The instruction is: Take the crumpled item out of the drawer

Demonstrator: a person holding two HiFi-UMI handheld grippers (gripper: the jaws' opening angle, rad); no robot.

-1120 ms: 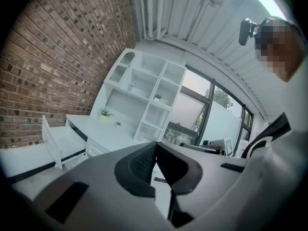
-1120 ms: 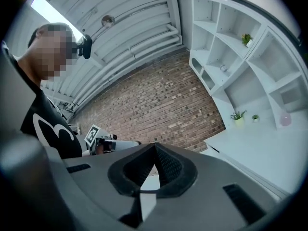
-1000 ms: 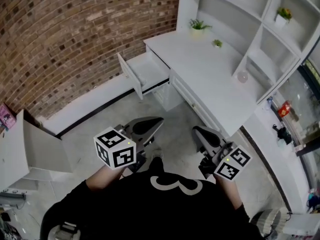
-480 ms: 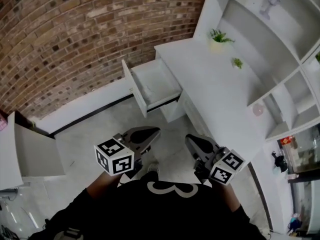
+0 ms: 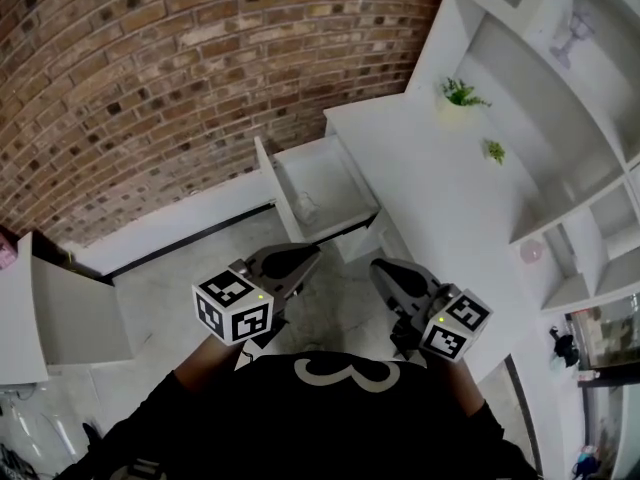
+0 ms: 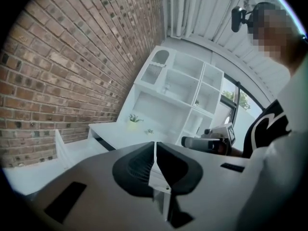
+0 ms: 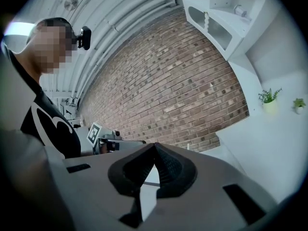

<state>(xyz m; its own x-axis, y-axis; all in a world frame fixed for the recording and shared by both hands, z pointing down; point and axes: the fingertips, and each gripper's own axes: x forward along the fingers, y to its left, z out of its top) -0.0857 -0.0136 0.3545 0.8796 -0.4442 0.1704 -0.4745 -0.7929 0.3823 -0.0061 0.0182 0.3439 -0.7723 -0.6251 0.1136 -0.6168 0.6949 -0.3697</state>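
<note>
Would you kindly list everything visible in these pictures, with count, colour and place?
brick wall: one, red-brown, behind the drawer
desk: one, white, against the wall
drawer: one, white, pulled open at the desk's end
crumpled item: one, pale, inside the drawer
potted plants: two, green, on the desk's far part
round object: one, pink, on the desk beside the shelves
shelf unit: one, white, on the desk
cabinet: one, white, on the floor at left
left gripper: grey, jaws together, empty
right gripper: grey, jaws together, empty
</note>
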